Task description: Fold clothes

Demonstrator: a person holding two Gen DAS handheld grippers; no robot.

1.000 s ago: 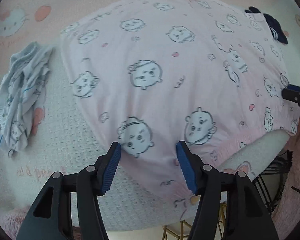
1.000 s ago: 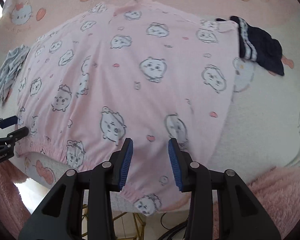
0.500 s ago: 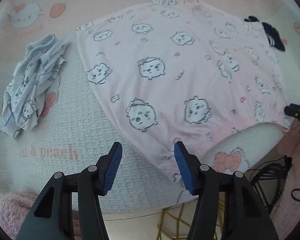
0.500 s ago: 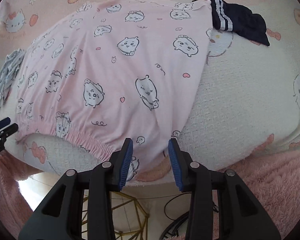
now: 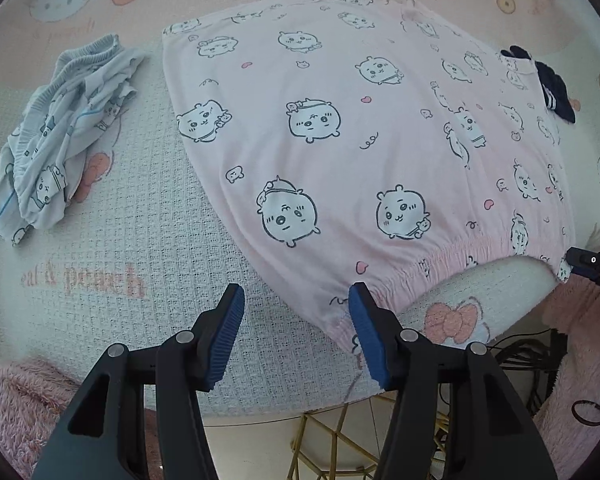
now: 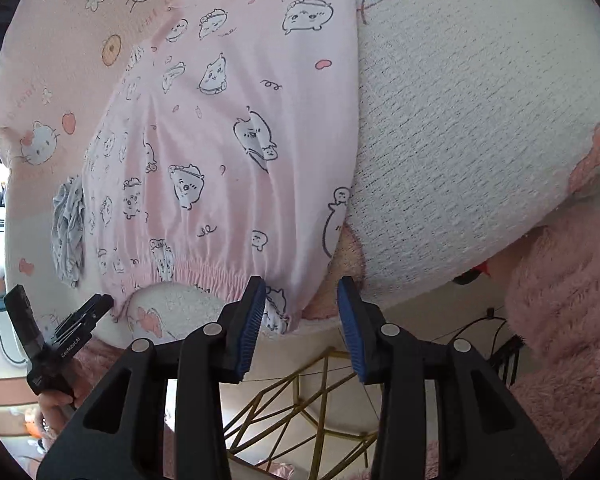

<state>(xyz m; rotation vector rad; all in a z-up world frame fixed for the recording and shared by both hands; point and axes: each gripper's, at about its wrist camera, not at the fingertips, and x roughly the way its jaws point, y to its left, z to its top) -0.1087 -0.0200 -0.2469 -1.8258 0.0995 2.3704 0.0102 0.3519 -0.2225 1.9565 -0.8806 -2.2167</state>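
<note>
- The left gripper point(image 5: 296, 334) has its jaws spread wide with nothing between them; its 2 blue ribbed pads sit low over the white waffle-textured bed cover point(image 5: 112, 240).
- The right pad of the left gripper lies just at the gathered elastic hem of the pale pink garment printed with cartoon animal faces point(image 5: 340, 128), at the hem's near left corner; whether the pad touches the cloth cannot be told. The left pad stands over bare cover, apart from the garment.
- The right gripper point(image 6: 302, 320) also has its jaws open and empty. Its left pad is at the garment's point(image 6: 228, 128) elastic hem near the right corner, where the cloth hangs over the bed's edge; the right pad is beside the cover, clear of the garment.
- The pink garment is spread flat on the bed, hem toward both grippers, reaching away toward the far side.
- A crumpled light grey-blue printed garment point(image 5: 56, 136) lies on the cover to the left of the pink one, well apart from the jaws.
- A small dark navy piece of clothing with white stripes point(image 5: 556, 92) rests at the pink garment's far right edge.
- A fluffy pink blanket point(image 6: 560, 300) lies beside the bed at the right, and a gold wire frame point(image 6: 300, 400) shows below the bed's edge.
</note>
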